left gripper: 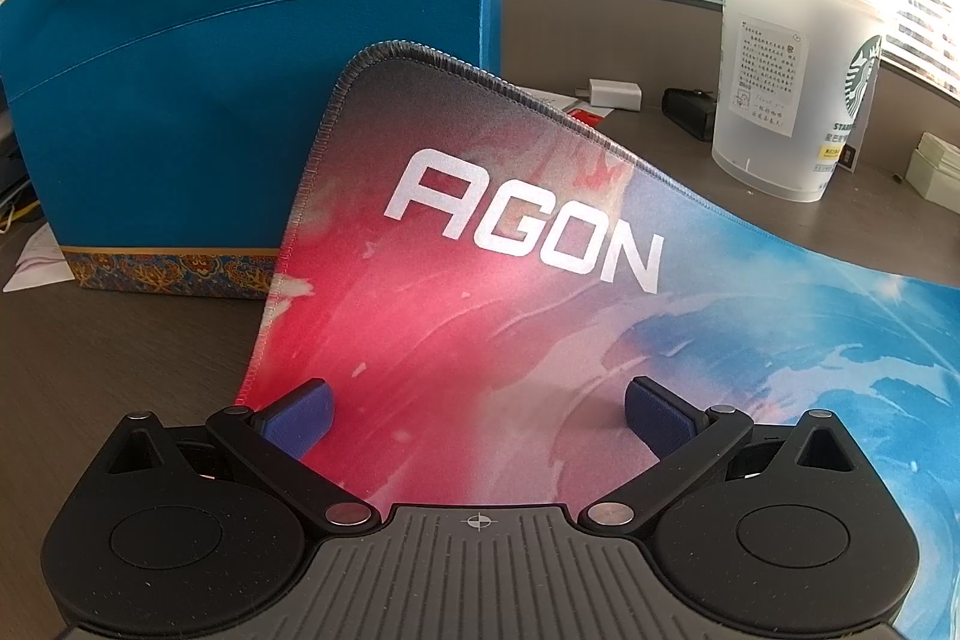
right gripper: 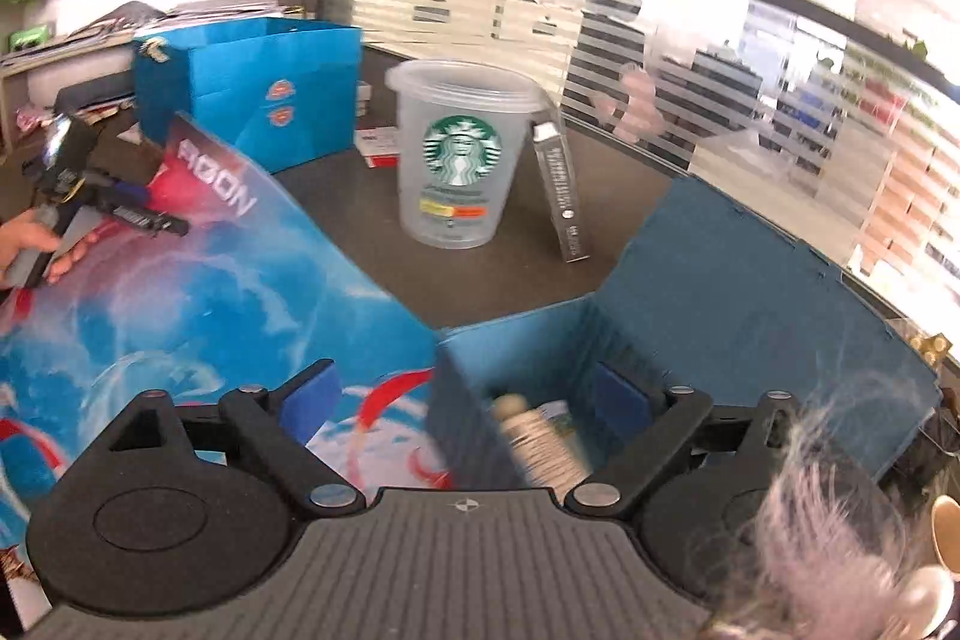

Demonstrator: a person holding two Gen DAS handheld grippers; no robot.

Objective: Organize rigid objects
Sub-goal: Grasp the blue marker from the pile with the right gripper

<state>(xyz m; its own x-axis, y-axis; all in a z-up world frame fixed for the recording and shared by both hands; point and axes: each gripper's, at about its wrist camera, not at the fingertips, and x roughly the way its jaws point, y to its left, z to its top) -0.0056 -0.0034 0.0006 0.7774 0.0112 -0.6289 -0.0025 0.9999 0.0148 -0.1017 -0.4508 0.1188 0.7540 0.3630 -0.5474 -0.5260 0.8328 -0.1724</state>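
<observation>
Your left tongs and right tongs gape wide, holding nothing. The AGON mat curls up before the blue gift bag. A Starbucks cup stands on the surface beyond the open blue box.

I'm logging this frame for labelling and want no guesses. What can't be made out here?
- Box contents, right wrist view: motion-blurred, partly behind the box wall; only a pale cylinder shape.
- Furry object, right wrist view: blurred, cut by the edge.
- Cup label, left wrist view: print too small.
- Items behind the mouse pad, left wrist view: hidden by its raised edge.
</observation>
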